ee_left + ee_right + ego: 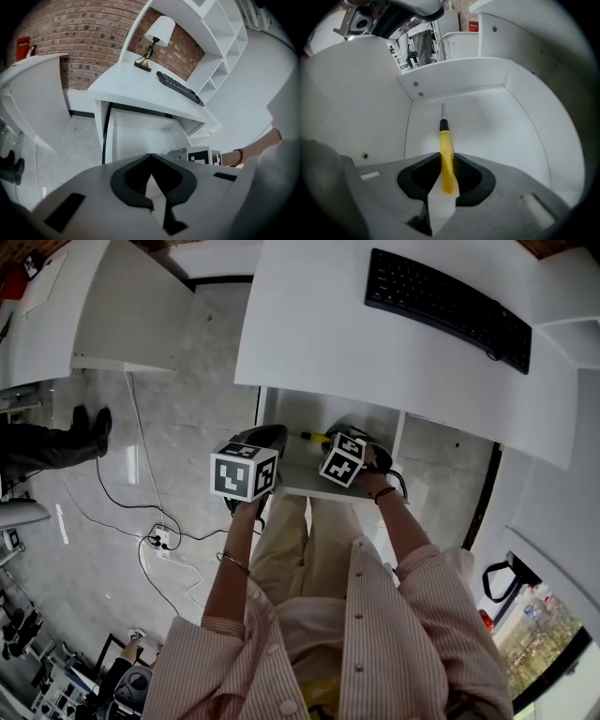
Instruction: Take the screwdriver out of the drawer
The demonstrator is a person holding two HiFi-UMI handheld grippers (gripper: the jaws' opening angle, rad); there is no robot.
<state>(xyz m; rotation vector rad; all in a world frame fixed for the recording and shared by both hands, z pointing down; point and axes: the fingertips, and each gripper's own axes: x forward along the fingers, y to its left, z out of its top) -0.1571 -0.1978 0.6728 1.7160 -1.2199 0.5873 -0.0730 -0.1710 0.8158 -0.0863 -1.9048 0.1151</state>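
Note:
An open white drawer (298, 413) juts out from under the white desk (347, 343). In it lies a screwdriver (313, 437) with a yellow handle, its thin shaft pointing left. My right gripper (349, 433) reaches down into the drawer. In the right gripper view the yellow handle (446, 154) sits between the black pads, and the right gripper (446, 161) is shut on it. The handle still rests on the drawer floor (487, 122). My left gripper (266, 435) hovers at the drawer's left front corner. In its own view the left gripper (151, 157) is shut, with nothing visible between the tips.
A black keyboard (450, 306) lies on the desk, and a lamp (157, 35) stands at its back. A second white table (103, 315) is to the left. Cables and a power strip (161, 540) lie on the floor. Another person's shoe (98, 427) is at far left.

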